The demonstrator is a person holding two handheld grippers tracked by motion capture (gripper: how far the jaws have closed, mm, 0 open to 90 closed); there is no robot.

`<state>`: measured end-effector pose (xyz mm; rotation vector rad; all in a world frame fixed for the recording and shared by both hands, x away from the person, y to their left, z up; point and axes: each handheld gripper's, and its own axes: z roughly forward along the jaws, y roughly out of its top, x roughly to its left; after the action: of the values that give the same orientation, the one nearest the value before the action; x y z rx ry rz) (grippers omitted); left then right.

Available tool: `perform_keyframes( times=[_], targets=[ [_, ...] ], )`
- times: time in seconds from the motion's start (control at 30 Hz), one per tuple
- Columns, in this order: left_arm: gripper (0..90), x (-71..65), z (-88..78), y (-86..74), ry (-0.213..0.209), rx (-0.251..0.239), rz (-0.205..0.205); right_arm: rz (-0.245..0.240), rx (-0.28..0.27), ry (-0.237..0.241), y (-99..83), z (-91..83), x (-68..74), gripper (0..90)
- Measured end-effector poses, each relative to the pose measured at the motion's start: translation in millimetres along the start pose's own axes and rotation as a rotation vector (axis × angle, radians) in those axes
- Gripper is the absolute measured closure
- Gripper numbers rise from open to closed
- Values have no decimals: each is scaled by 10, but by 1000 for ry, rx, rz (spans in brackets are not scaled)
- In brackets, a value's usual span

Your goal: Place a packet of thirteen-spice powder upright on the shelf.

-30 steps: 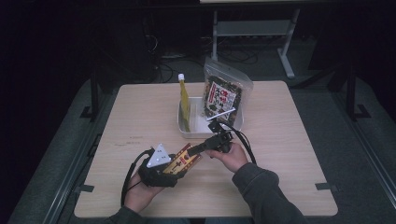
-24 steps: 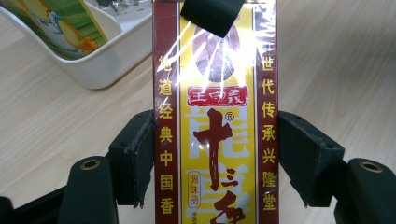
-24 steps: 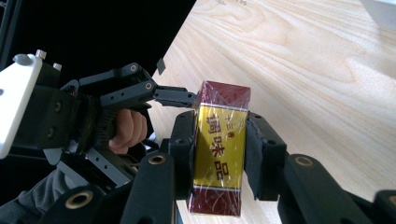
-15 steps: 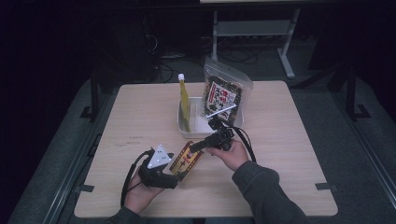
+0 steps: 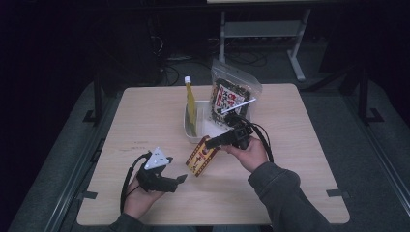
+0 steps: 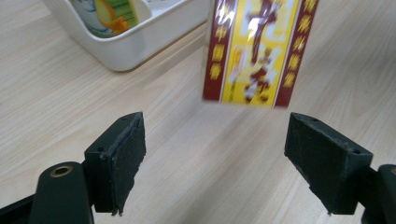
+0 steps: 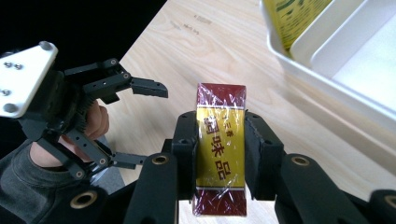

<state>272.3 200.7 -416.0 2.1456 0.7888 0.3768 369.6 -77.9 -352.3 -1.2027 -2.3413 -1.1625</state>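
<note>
A red and yellow wrapped packet [image 5: 202, 158] hangs above the table, tilted, with my right gripper [image 5: 212, 142] shut on its upper part. In the right gripper view the two pads press the packet's [image 7: 220, 100] long sides; these jaws have just been closing on it. My left gripper [image 5: 181, 179] sits low at the front left, its jaws wide apart after just opening, with nothing between them. The left gripper view has the packet [image 6: 254, 51] floating ahead of and above the open left gripper [image 6: 215, 122]. The right gripper view catches the left gripper [image 7: 147, 126] open beside the packet.
A white bin [image 5: 193, 133] stands mid-table holding a yellow bottle [image 5: 190, 104] and a dark snack bag [image 5: 231, 96]. The bin's corner [image 6: 126, 46] lies just ahead of the left gripper. Bare wooden table [image 5: 300, 145] stretches to the right and left.
The left jaws have spread and let go of the packet. The right gripper has lifted it up and away toward the bin; the left hand stayed put.
</note>
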Motion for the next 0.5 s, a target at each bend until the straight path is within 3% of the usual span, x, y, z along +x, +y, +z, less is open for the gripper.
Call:
perform_keyframes(
  times=[0.5],
  targets=[
    [195, 134, -22, -96, 20, 13, -42, -3, -25, -77, 129, -279, 63, 679]
  ],
)
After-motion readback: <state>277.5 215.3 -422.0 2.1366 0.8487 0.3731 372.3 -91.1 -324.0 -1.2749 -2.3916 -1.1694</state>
